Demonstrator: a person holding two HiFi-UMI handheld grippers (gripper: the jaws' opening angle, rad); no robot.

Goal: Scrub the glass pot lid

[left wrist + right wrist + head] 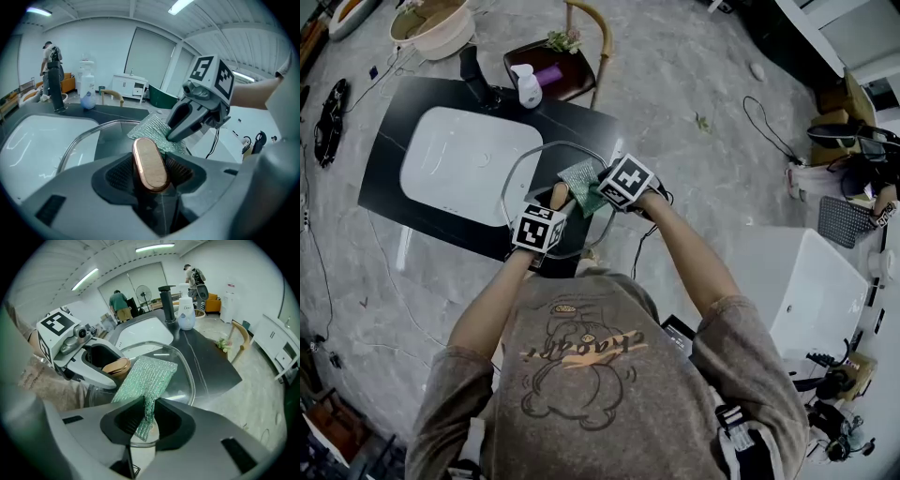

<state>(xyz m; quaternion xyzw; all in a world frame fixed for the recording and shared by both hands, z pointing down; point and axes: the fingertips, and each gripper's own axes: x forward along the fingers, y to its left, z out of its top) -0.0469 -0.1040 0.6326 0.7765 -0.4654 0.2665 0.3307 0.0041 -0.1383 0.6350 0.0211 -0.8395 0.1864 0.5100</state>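
Lid: the glass lid (530,178) is tilted over the near part of the dark counter (394,131). Its left rim overlaps the near corner of the white sink (459,159). Whether it rests on the counter cannot be told.
Left gripper: the left gripper (560,200) is clenched on the lid's oval brown knob (150,161), with one pad on each side of it.
Right gripper: the right gripper (146,420) is pinching one end of a green scrub pad (149,376).
Pad: it lies spread on the glass, just beside the knob.
Far side: a black faucet (473,80) and a soap bottle (528,86) stand behind the sink.
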